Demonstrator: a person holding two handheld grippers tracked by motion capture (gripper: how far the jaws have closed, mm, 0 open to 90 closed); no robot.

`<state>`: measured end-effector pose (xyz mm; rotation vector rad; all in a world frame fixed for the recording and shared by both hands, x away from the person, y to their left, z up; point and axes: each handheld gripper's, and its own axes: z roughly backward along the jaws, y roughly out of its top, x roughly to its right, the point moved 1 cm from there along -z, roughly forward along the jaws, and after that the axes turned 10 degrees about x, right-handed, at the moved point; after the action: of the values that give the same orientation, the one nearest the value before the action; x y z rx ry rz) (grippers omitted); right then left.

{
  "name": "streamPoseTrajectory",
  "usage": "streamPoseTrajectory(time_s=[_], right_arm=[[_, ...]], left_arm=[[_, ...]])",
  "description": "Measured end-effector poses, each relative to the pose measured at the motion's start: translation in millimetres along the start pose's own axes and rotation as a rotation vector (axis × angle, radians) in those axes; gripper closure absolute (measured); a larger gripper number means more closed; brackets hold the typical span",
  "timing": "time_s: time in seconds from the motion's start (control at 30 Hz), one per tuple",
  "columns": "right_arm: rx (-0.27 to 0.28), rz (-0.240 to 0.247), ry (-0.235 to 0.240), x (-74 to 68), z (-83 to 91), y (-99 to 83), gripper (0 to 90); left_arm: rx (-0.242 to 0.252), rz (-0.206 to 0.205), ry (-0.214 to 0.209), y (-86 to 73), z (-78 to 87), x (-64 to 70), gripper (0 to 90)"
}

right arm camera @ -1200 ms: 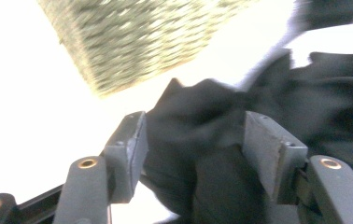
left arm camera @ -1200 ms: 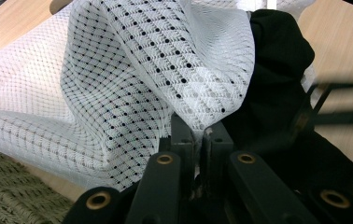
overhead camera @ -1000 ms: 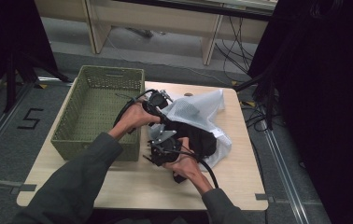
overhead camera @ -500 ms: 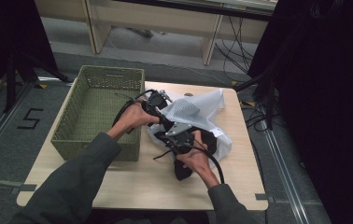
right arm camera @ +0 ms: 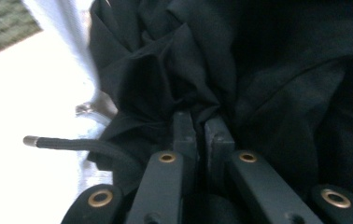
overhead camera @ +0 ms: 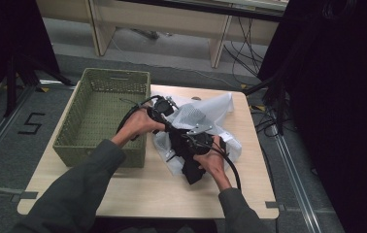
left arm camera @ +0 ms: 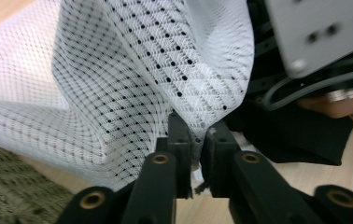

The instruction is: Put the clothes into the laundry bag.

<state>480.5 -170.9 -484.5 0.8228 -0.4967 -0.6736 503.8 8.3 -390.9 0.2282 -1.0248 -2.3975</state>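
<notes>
Two grippers are pulling on cloth lying beside the basket (overhead camera: 105,114): the left gripper (left arm camera: 195,140) is pinching the mesh bag (left arm camera: 132,79), the right gripper (right arm camera: 201,126) is clenching the black garment (right arm camera: 258,70), probably half inside. Thin mesh risks slipping free; the drawcord (right arm camera: 67,144) may be snagging.

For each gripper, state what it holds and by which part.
The left gripper pinches a fold at the edge of the white mesh bag. The right gripper clamps a bunched fold of the black garment.
</notes>
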Motion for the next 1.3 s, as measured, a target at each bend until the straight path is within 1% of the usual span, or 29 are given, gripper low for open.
streamPoseTrajectory(time_s=[0.03,0.1,0.17,0.23,0.27,0.3,0.33,0.37,0.4,0.43,0.5,0.53,0.57,0.63,0.77,0.8,0.83,0.87,0.9,0.97,1.0,1.03,1.1,1.13,1.17,1.2,1.23,1.27,1.3], right_arm=[[0.000,-0.012,0.002,0.0,2.1,1.4,86.3],[0.007,-0.005,0.002,0.0,4.4,3.2,86.2],[0.011,0.004,0.005,0.9,5.1,3.4,86.2],[0.008,-0.018,0.007,1.1,6.6,4.4,86.3],[0.006,-0.003,0.010,1.9,6.9,4.0,86.3],[0.014,-0.008,0.005,1.9,6.7,3.9,86.3],[0.017,-0.008,0.005,2.0,6.7,3.7,86.2],[0.013,-0.008,0.008,2.1,7.2,3.7,86.2],[0.019,-0.011,0.006,1.9,7.7,4.0,86.2],[0.021,-0.001,0.007,1.9,8.7,4.1,86.2],[0.024,0.014,0.010,2.1,10.9,4.5,86.2],[0.024,0.014,0.009,2.4,11.9,4.8,86.2],[0.024,-0.008,0.006,1.7,12.4,5.4,86.2],[0.023,-0.007,0.002,2.0,12.3,5.2,86.1],[0.033,-0.006,-0.003,1.1,11.3,5.5,86.1],[0.036,-0.004,0.002,1.1,10.2,5.3,86.1],[0.036,-0.004,0.002,1.1,10.2,5.3,86.1],[0.027,0.004,0.010,1.9,10.7,4.8,86.0],[0.026,-0.010,0.007,1.4,10.6,4.8,86.0],[0.029,0.007,0.009,2.0,10.6,5.0,86.0],[0.036,0.007,-0.003,1.4,10.5,5.3,86.0],[0.032,0.012,0.001,1.4,10.6,5.5,86.0],[0.032,0.009,0.001,1.2,10.7,5.6,86.0],[0.031,0.010,0.000,1.0,10.8,5.6,86.0],[0.028,0.013,0.005,1.0,10.6,5.5,86.0],[0.024,0.005,0.006,0.3,10.6,5.5,86.0],[0.025,0.009,0.004,0.1,10.5,5.8,86.0],[0.028,0.018,-0.002,-0.2,11.1,6.2,86.0],[0.032,0.017,0.001,-0.8,10.8,6.4,86.1]], left_arm=[[0.000,0.000,0.000,0.0,0.0,0.0,76.5],[-0.063,-0.031,-0.017,-13.5,-15.2,8.4,76.4],[-0.063,-0.033,-0.028,-19.9,-24.6,13.6,74.1],[-0.081,-0.028,-0.019,-22.3,-28.0,18.0,68.8],[-0.081,-0.025,-0.003,-22.2,-27.6,20.1,63.2],[-0.073,-0.016,0.009,-21.7,-25.2,23.7,60.1],[-0.066,-0.023,0.015,-20.7,-20.4,26.9,58.5],[-0.056,-0.005,0.028,-20.7,-14.7,31.1,55.5],[-0.056,-0.005,0.028,-20.7,-14.7,31.1,53.4],[-0.029,0.001,0.075,-27.0,-4.3,42.6,52.4],[-0.043,-0.043,0.092,-41.7,1.5,57.1,50.8],[-0.033,-0.021,0.095,-50.6,0.8,63.2,51.5],[-0.035,-0.005,0.092,-59.6,-1.8,67.8,53.1],[-0.052,0.014,0.083,-75.9,-11.3,74.4,55.8],[-0.055,0.067,0.031,-97.6,-33.3,78.5,64.2],[-0.032,0.087,0.027,-100.4,-38.3,79.2,65.9],[-0.032,0.087,0.027,-100.4,-38.3,79.2,66.2],[-0.018,0.108,0.008,-102.1,-46.0,78.5,66.3],[-0.018,0.108,0.008,-102.1,-46.0,78.5,66.4],[-0.004,0.105,0.019,-100.2,-55.4,78.8,65.0],[0.013,0.122,0.030,-99.3,-59.4,78.6,63.7],[0.000,0.116,0.032,-98.0,-61.5,76.7,60.8],[0.025,0.152,0.042,-96.5,-68.8,78.2,56.0],[0.015,0.131,0.056,-95.5,-69.4,76.2,56.6],[0.015,0.131,0.056,-95.5,-69.4,76.2,58.3],[0.032,0.119,0.090,-94.2,-72.3,77.1,63.1],[0.039,0.108,0.108,-94.9,-72.5,77.0,68.1],[0.039,0.108,0.108,-94.9,-72.5,77.0,75.0],[0.046,0.089,0.115,-96.5,-71.7,75.9,81.8]])
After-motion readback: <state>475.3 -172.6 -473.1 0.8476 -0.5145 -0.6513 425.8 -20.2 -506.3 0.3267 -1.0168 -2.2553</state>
